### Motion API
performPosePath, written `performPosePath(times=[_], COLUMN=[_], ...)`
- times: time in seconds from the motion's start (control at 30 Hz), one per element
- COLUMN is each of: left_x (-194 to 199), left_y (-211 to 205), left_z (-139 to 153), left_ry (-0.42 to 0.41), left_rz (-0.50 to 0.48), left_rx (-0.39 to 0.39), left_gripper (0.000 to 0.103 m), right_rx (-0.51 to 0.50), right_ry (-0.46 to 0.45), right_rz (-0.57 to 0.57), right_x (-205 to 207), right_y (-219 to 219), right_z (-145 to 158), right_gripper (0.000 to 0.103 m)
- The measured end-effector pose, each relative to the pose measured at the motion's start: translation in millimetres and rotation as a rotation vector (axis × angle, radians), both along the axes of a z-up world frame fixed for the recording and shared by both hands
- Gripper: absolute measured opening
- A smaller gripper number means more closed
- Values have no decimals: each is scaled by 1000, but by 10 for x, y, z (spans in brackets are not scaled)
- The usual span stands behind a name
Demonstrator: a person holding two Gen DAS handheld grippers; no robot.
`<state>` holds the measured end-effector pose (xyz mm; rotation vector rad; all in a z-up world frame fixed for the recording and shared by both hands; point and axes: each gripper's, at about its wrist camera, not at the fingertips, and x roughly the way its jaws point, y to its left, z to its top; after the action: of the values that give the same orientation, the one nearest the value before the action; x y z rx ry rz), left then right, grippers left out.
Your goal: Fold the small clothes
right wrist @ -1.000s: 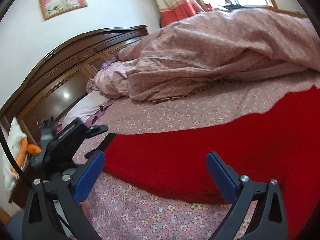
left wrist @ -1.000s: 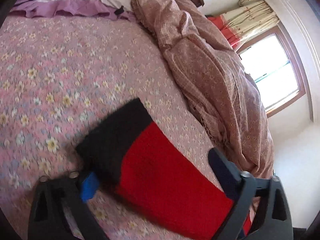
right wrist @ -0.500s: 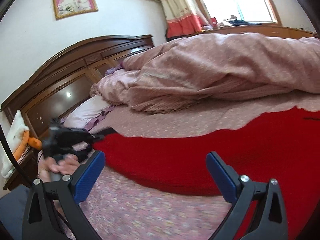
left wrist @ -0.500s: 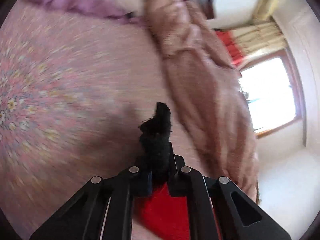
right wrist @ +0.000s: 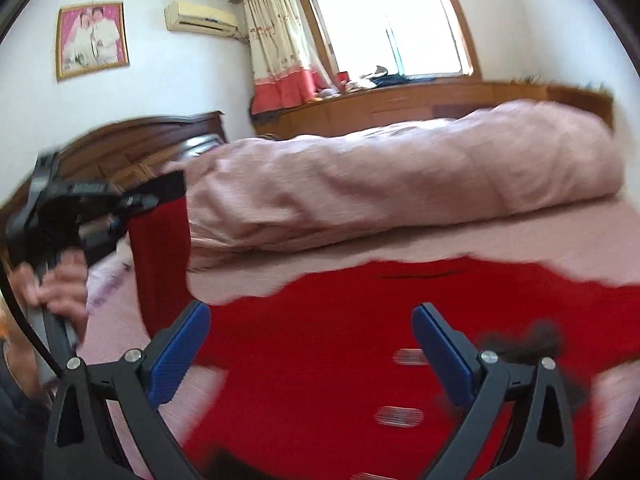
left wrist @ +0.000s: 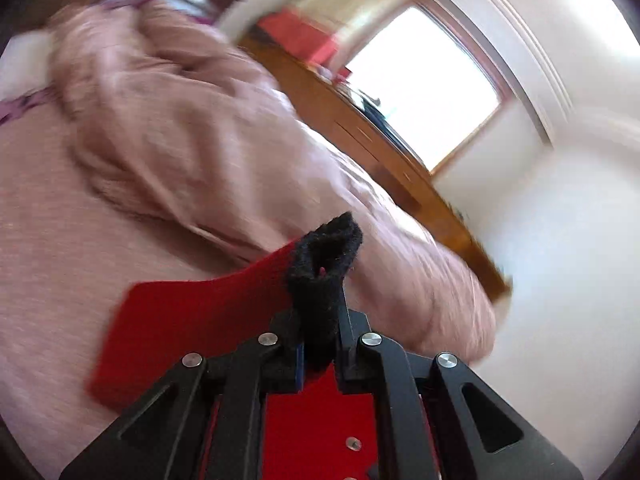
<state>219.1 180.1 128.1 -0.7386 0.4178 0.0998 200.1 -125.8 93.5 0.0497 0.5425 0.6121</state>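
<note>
A red knitted garment (right wrist: pixel 340 312) with black cuffs lies spread on the bed. In the left wrist view my left gripper (left wrist: pixel 320 320) is shut on one black cuff (left wrist: pixel 326 256), and the red sleeve (left wrist: pixel 188 320) trails down from it. The right wrist view shows that same left gripper (right wrist: pixel 136 202) raised at the left, a hand (right wrist: pixel 60 292) on its handle, the sleeve (right wrist: pixel 160 264) hanging from the cuff. My right gripper (right wrist: pixel 312 320) hovers open over the garment's body, nothing between its blue pads (right wrist: pixel 180 344). A black fuzzy edge (right wrist: pixel 520 340) shows by its right finger.
A rolled pink quilt (right wrist: pixel 400 184) lies along the far side of the bed. The pink floral sheet (right wrist: pixel 540 232) shows around the garment. A dark wooden headboard (right wrist: pixel 120 148) stands at the left, and a low wooden cabinet (right wrist: pixel 400 100) runs under the window.
My left gripper closed on the black cuff and lifted the sleeve off the sheet. My right gripper, still open, moved over the garment's red body.
</note>
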Motion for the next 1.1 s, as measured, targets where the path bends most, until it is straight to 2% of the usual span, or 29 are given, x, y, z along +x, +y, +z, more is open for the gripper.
performPosePath(times=[0.07, 0.1, 0.23, 0.27, 0.33, 0.4, 0.43, 0.5, 0.6, 0.77, 0.8, 0.87, 0.97, 1.1], left_x=[222, 385, 752, 815, 924, 965, 988, 1029, 1025, 1087, 1132, 1187, 1115, 1041], left_y=[-477, -851, -1895, -2085, -2541, -2834, -2939, -3036, -2937, -2896, -2914, -2969, -3068, -3193], left_z=[-14, -73, -451, -557, -860, -1116, -1243, -1351, -1315, -1406, -1444, -1483, -1494, -1461], left_ry=[0, 1, 34, 46, 88, 129, 155, 209, 176, 209, 221, 238, 249, 238], left_rz=[-48, -92, -230, -261, -332, -379, -397, -419, -371, -363, -371, -394, -405, -380], left_rx=[54, 80, 182, 208, 273, 319, 338, 333, 263, 232, 233, 240, 265, 254], left_gripper=[4, 4, 4, 4, 4, 4, 4, 4, 4, 5, 7, 22, 32, 44], right_rx=[-77, -98, -89, -92, -139, -108, -96, -78, -14, 29, 28, 33, 68, 117], right_ry=[-12, -20, -49, -33, 55, 77, 116, 187, 227, 284, 281, 269, 274, 290], right_rz=[-67, -94, -211, -245, -330, -378, -411, -435, -478, -497, -502, -520, -536, -535], right_x=[44, 65, 159, 232, 452, 568, 649, 774, 895, 941, 932, 892, 870, 840], right_y=[-480, -700, -1516, -1691, -1945, -2174, -2291, -2390, -2518, -2592, -2589, -2647, -2738, -2830], right_z=[16, 5, -168, -234, -344, -431, -499, -581, -680, -830, -851, -844, -833, -865], right_gripper=[103, 103, 103, 103, 103, 103, 103, 103, 103, 103, 103, 103, 103, 103])
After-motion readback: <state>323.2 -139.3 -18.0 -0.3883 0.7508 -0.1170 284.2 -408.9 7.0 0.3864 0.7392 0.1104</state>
